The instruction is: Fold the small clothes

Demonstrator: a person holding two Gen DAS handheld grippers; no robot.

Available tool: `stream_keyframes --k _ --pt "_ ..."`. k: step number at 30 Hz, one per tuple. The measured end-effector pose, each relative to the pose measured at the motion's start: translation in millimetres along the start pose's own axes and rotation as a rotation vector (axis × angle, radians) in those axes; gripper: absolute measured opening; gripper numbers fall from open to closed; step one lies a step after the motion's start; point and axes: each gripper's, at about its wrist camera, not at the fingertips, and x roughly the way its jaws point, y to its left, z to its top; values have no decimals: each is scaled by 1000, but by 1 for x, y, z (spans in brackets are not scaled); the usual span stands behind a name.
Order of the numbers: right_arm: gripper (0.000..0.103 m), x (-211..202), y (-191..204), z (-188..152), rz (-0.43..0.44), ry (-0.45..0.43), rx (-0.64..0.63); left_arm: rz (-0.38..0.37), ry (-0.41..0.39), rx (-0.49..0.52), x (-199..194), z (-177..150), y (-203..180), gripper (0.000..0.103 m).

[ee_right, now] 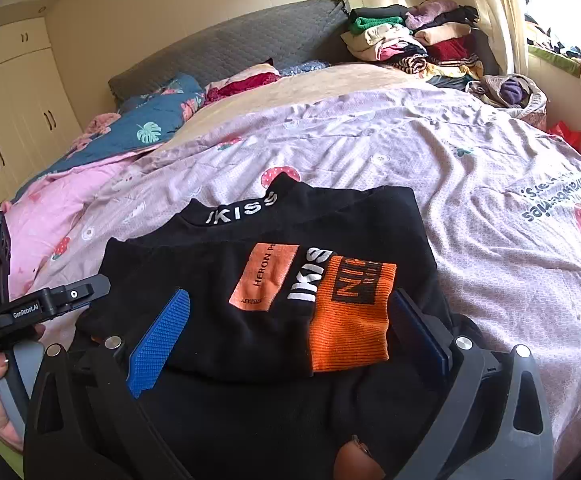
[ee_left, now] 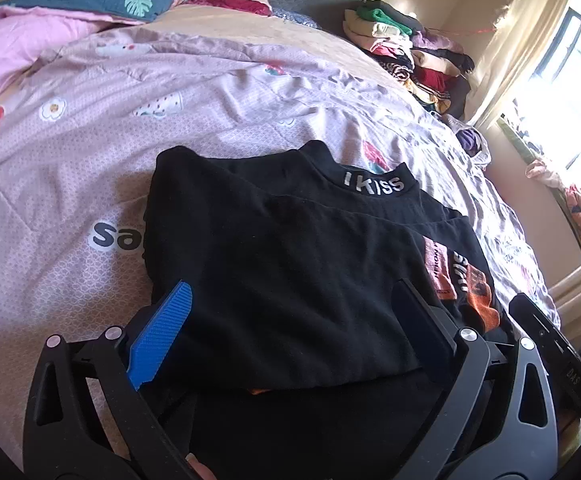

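Folded black top (ee_right: 258, 320) on bedsheet (ee_right: 470, 208) — both jaws spread

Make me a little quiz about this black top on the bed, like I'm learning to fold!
1. True or false: the black top is hanging in the air.
2. What colour is the sleeve cuff folded across the top? A) green B) orange C) white
3. Fill in: the white letters on the collar spell IK___.

Key:
1. False. It lies on the pink bedsheet, with the left gripper and right gripper both open, fingers either side of the cloth.
2. B
3. ISS
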Motion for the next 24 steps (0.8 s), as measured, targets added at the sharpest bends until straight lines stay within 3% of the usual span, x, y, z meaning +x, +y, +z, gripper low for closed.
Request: stream_keyframes --k 24 --pt "99 -44 10 -7 34 -70 9 -35 -42 92 -41 -10 -38 94"
